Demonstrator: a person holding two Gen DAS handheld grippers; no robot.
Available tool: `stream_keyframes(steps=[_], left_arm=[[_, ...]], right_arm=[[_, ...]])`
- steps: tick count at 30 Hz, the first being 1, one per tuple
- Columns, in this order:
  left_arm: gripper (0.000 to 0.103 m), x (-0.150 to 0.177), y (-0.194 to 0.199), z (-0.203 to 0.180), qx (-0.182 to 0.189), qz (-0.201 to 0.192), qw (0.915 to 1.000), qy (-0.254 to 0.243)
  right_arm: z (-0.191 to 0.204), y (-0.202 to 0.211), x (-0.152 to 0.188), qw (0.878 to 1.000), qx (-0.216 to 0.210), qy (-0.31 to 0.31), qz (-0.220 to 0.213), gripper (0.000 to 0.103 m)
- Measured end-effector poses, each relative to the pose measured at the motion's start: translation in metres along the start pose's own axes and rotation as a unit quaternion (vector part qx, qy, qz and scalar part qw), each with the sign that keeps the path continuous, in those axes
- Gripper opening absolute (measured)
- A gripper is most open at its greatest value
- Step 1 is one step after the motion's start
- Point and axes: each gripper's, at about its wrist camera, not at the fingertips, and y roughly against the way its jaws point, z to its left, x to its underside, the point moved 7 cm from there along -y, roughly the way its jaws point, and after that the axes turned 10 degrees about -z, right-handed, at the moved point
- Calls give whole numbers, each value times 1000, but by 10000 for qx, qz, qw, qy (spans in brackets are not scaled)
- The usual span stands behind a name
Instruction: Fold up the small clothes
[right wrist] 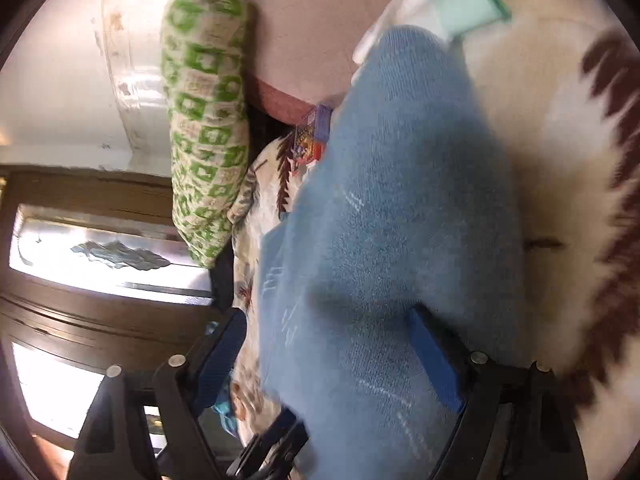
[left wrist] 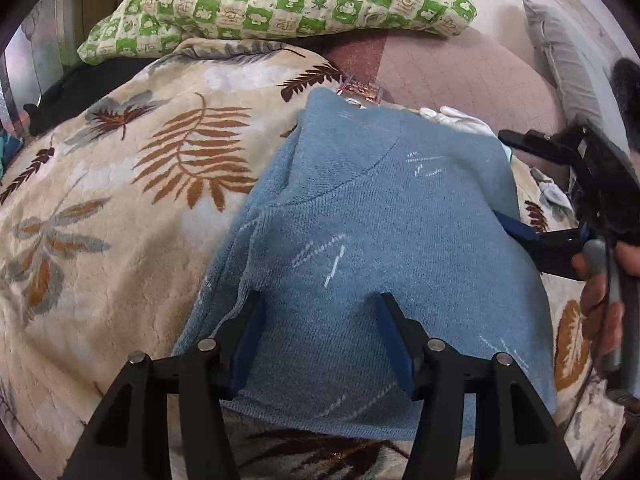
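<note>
A bed fills the scene, covered by a cream fleece blanket (left wrist: 120, 208) printed with brown and grey leaves. At its far end lies a green-and-cream checked pillow (left wrist: 280, 0), with a pink quilted cushion (left wrist: 472, 76) to the right of it and a grey one (left wrist: 564, 64) leaning farther right. The wall (right wrist: 60, 80) behind is pale and scuffed. A dark wooden door with bright frosted glass panes (right wrist: 104, 256) lets in daylight.
</note>
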Motion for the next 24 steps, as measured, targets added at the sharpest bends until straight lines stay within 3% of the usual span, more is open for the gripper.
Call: stream_keyframes(steps=[4, 8, 11, 14, 16, 19, 21, 24], left_arm=[[59, 2, 0, 0, 46, 7, 10000, 8], [59, 1, 1, 1, 119, 42, 9998, 138], [60, -1, 5, 3, 175, 32, 9994, 286], [60, -11, 20, 7, 333, -204, 9982, 460], [61, -20, 29, 11, 259, -378, 9977, 507], [66, -30, 37, 18, 129, -617, 9966, 524], [67, -30, 32, 24, -17, -553, 9971, 525], [67, -27, 23, 34, -147, -368, 9974, 601]], right_arm=[[22, 3, 6, 9974, 564, 397, 231, 85], [43, 28, 21, 9992, 132, 367, 40, 85], [12, 2, 51, 9968, 585, 418, 338, 86], [22, 12, 43, 9988, 466, 102, 126, 86], [35, 28, 46, 9981, 558, 200, 188, 86], [53, 44, 61, 9973, 357, 621, 159, 86], [21, 28, 80, 9950, 779, 500, 366, 87], [26, 25, 78, 9952, 710, 661, 141, 87]])
